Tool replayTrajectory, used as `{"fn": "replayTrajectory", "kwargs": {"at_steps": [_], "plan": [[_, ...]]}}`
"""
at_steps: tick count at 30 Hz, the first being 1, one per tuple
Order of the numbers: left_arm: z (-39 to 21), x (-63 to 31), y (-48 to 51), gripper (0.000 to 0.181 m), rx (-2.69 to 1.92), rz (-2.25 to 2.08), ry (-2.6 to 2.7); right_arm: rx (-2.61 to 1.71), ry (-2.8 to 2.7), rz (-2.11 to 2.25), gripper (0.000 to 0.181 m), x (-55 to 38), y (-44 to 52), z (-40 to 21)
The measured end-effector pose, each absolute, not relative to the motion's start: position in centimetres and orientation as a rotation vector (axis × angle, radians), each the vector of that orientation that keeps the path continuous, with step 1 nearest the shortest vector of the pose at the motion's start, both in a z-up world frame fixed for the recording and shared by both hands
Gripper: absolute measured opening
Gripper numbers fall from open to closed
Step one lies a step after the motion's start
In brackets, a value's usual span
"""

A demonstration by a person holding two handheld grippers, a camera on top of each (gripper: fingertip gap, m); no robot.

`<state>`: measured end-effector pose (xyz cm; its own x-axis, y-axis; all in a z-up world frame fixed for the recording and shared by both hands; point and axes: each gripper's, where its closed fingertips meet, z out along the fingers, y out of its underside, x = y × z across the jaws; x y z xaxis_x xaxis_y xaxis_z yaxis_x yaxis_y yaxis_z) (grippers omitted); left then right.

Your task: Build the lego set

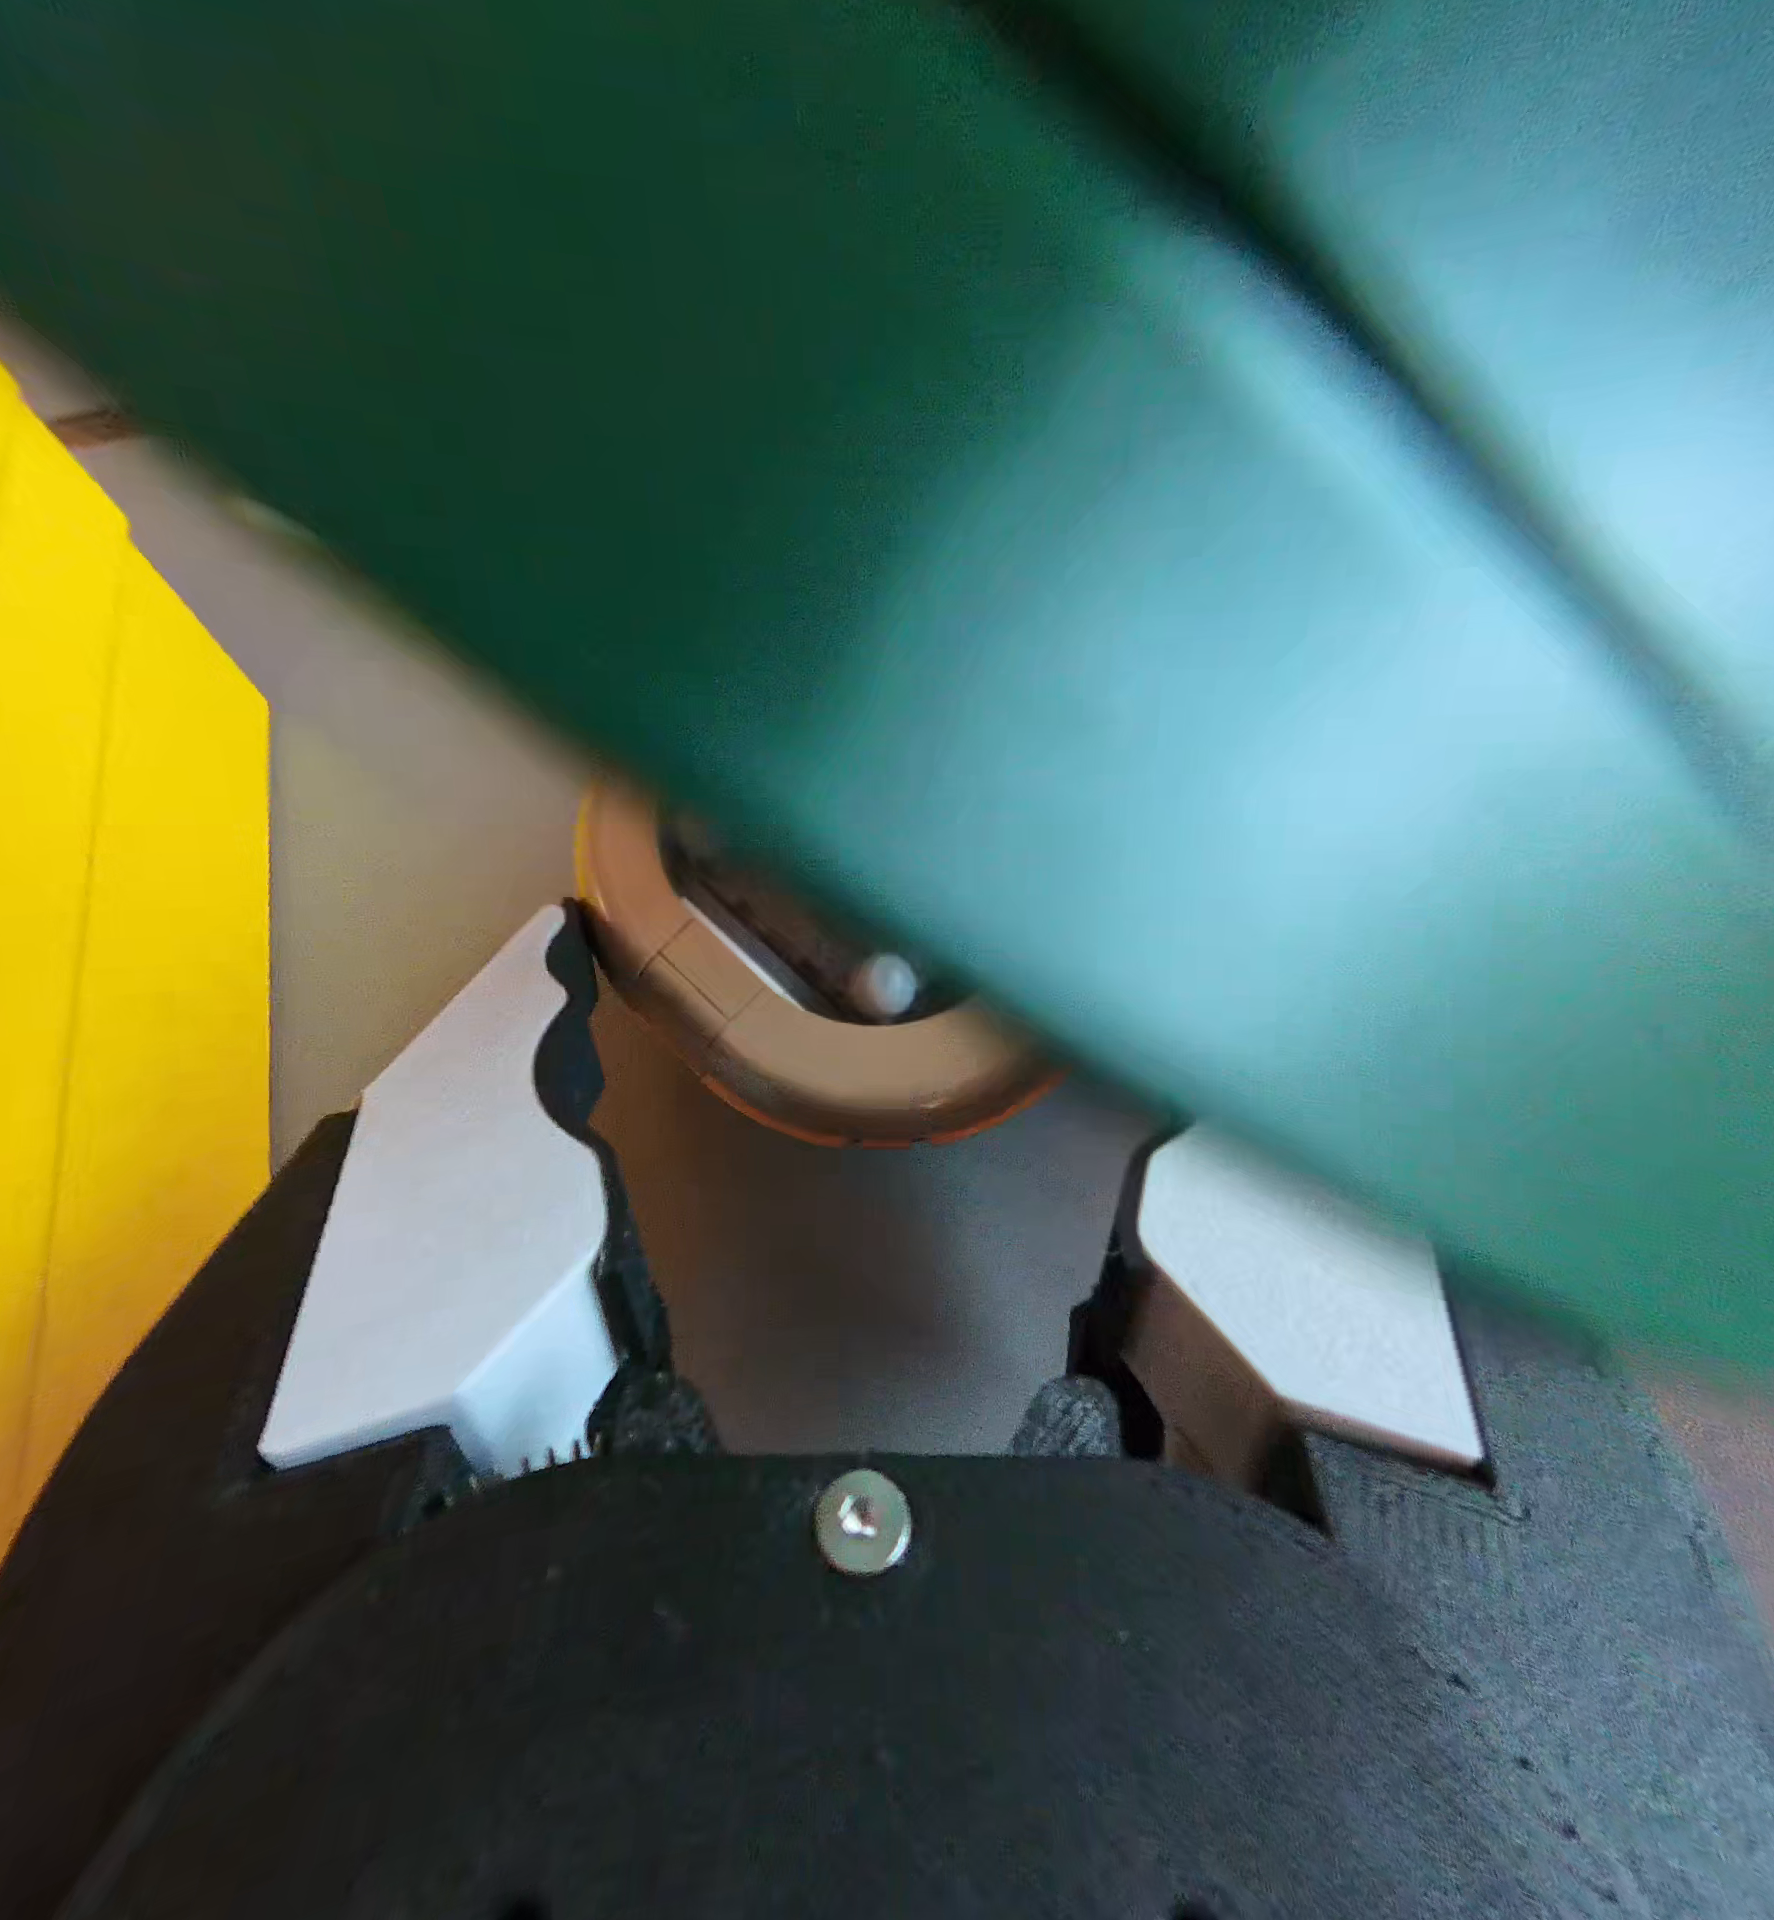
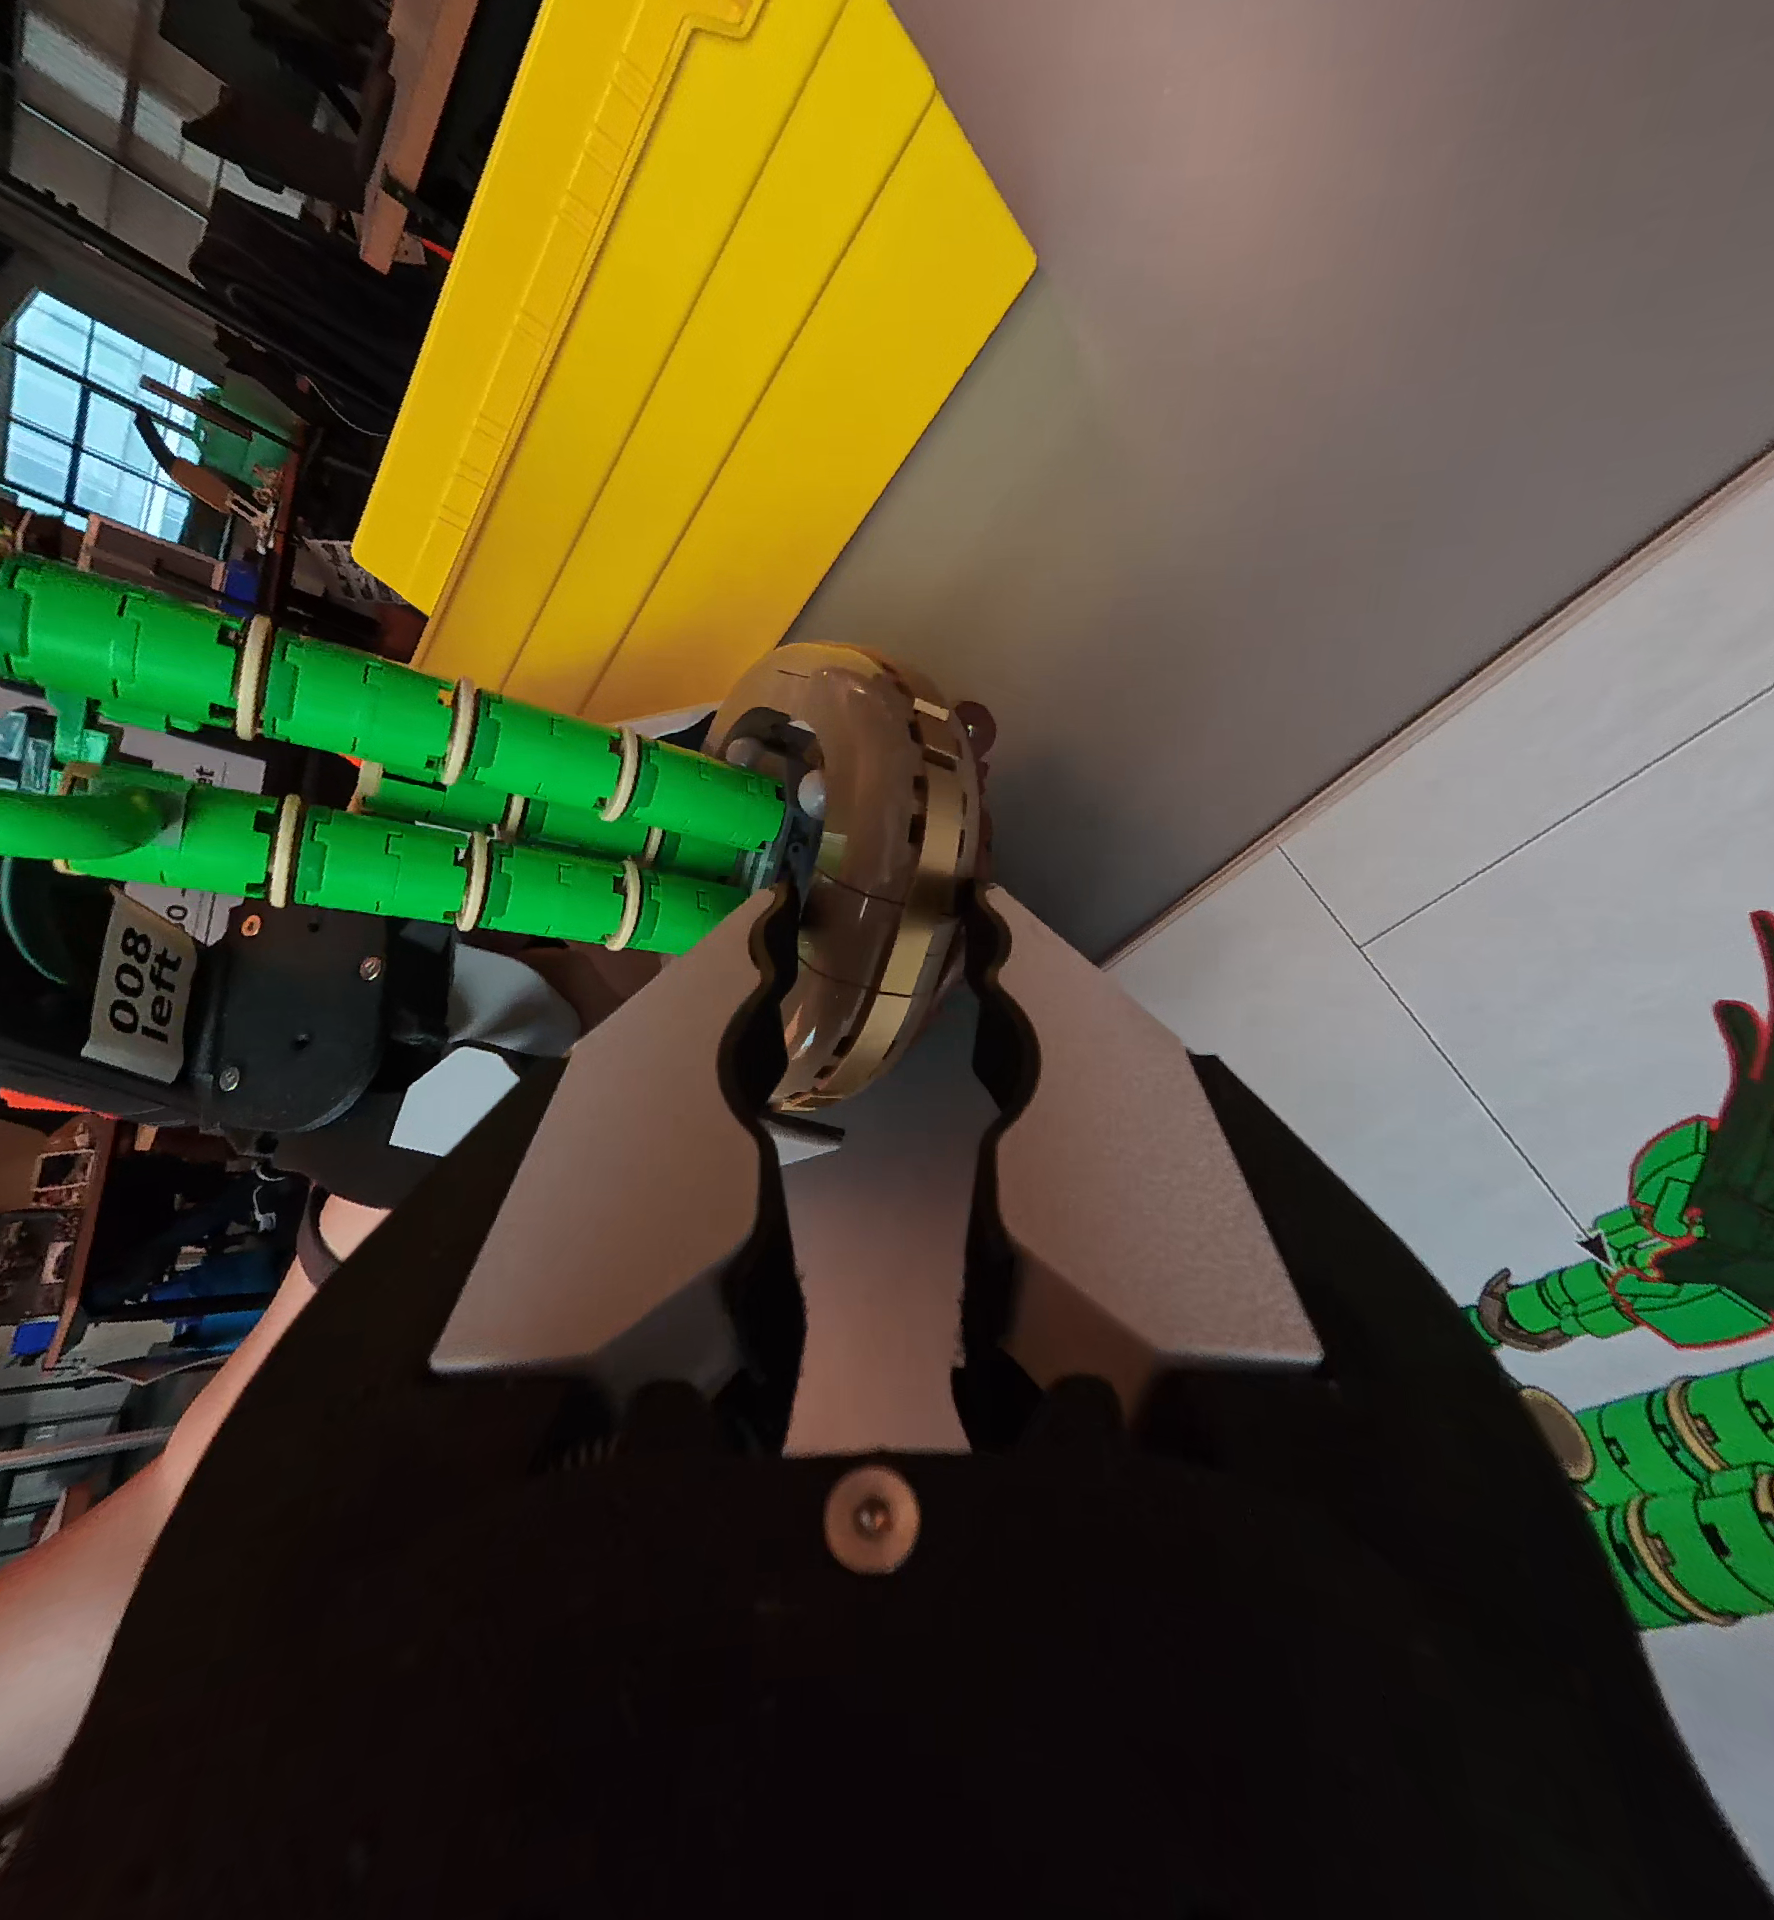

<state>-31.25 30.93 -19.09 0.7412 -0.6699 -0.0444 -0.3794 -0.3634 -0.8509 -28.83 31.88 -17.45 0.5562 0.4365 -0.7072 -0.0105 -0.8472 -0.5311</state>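
Two tongs: both of yours work on one lego model, held off the table (image 2: 1382,416).
Right tongs (image 2: 867,925): your two fingers clamp the tan ring base (image 2: 893,862) by its rim, one finger on each side.
Ring base: tilted on edge, its flat face turned toward the green stalks (image 2: 426,748).
Green stalks: several jointed green tubes with cream collars, bundled and plugged into the ring base, running away from it to the view's left edge.
Left tongs (image 1: 867,1039): in your left wrist view the fingers stand well apart, the ring base (image 1: 810,1070) just beyond the tips; a blurred green stalk (image 1: 862,468) crosses close over the lens. Whether they grip anything, you cannot tell.
Left tongs, seen from the right wrist view: black body with a label sits under the stalks, just beside the ring base.
Yellow box (image 2: 717,343): on the table behind the ring base.
Instruction sheet (image 2: 1537,987): on the table, right of the ring base, showing green stalk drawings.
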Motion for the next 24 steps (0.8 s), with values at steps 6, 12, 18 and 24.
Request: {"fn": "replayTrajectory", "kwargs": {"at_steps": [6,12,18,24], "plan": [[-19.1,-31.6,30.7,0.110,-1.968,-0.418,0.843,-2.253,-0.576,1.247,0.035,-29.1,31.1,-17.6],[-18.9,-31.7,30.1,0.106,-1.949,-0.497,0.909,-1.742,-1.121,1.056,0.076,-29.0,29.8,-14.4],[-18.3,-31.9,29.9,0.107,-1.916,-0.546,0.921,-1.606,-1.524,0.810,0.103,-29.4,30.1,-16.4],[-20.2,-32.0,30.0,0.114,-1.934,-0.434,1.032,-1.617,-1.685,0.782,0.102,-30.1,29.8,-19.9]]}}
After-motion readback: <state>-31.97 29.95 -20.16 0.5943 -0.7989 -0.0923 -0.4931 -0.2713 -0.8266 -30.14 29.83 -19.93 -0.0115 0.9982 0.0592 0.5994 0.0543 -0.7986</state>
